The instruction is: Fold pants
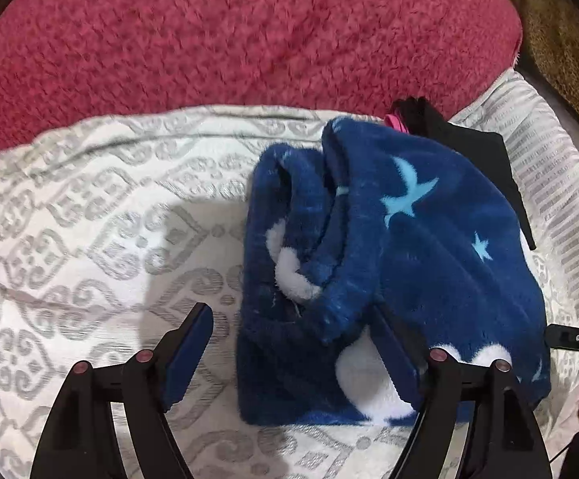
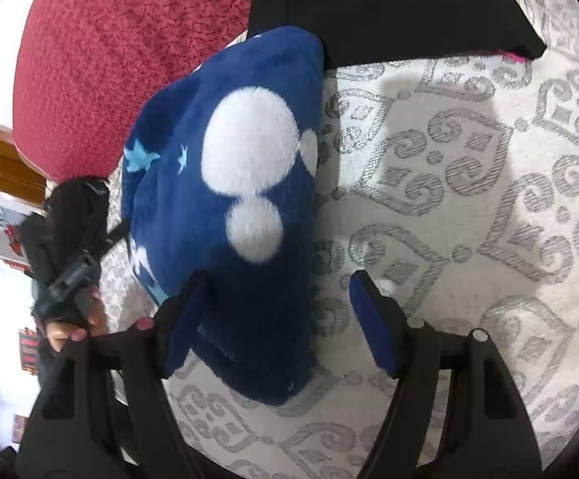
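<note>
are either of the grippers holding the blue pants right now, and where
Neither. The left gripper and right gripper are both open, straddling edges of the folded blue pants without clamping.

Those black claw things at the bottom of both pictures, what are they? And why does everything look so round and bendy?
They are grabbing tools, one in each of a person's hands. Each has two jaws with blue pads and a little camera that looks out between them. That camera's wide lens bends the picture. One picture is from the left gripper, the other from the right gripper. Both have their jaws open and are holding nothing. On the white patterned bedspread lie fluffy blue pants with stars and white blobs, folded into a bundle. A folded black garment lies behind them, and a red fuzzy blanket beyond. In the right picture you can see the person's fingers holding the other tool.
</note>
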{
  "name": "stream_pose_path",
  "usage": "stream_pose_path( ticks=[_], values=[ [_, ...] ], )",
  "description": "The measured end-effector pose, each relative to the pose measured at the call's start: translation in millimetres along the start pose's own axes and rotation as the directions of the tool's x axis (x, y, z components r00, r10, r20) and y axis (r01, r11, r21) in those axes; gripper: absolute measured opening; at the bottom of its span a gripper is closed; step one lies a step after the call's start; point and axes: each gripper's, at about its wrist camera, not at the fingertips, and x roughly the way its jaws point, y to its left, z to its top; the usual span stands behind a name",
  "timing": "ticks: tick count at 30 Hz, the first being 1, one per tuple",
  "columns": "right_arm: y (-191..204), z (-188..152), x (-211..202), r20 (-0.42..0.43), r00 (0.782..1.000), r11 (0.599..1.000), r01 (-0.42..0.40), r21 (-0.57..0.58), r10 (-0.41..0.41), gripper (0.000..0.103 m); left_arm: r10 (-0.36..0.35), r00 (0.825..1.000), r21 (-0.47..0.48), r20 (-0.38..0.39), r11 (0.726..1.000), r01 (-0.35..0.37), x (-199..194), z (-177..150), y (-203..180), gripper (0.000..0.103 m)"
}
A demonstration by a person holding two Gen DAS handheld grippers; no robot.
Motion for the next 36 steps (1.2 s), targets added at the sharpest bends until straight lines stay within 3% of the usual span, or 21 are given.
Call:
stream_pose_path(
  ticks=[8,12,18,27,36],
  values=[
    [2.0,15.5,17.5,-0.011,0.996,0.996,-0.085,0.032,0.086,0.076,-0.133,0.99,-0.111,-0.046,0.986,0.127,15.2,0.4,17.4,0.085],
    [5.5,20.8,26.4,-0.015,0.997,0.997,-0.072,0.022,0.072,0.081,-0.175,0.982,-0.127,-0.065,0.978,0.166,19.7,-0.9,22.4,0.085],
    [9.7,26.4,40.1,-0.035,0.996,0.997,-0.083,0.009,0.083,0.082,-0.249,0.962,-0.179,-0.109,0.957,0.228,31.7,-1.0,30.5,0.088],
    [13.0,32.7,56.9,-0.049,0.995,0.997,-0.083,0.003,0.083,0.083,-0.272,0.955,-0.173,-0.121,0.953,0.25,43.2,3.2,28.1,0.094],
    [14.0,35.5,63.0,-0.038,0.996,0.997,-0.081,-0.02,0.08,0.084,-0.249,0.961,-0.122,-0.118,0.964,0.235,50.7,7.9,20.6,0.1]
  ],
)
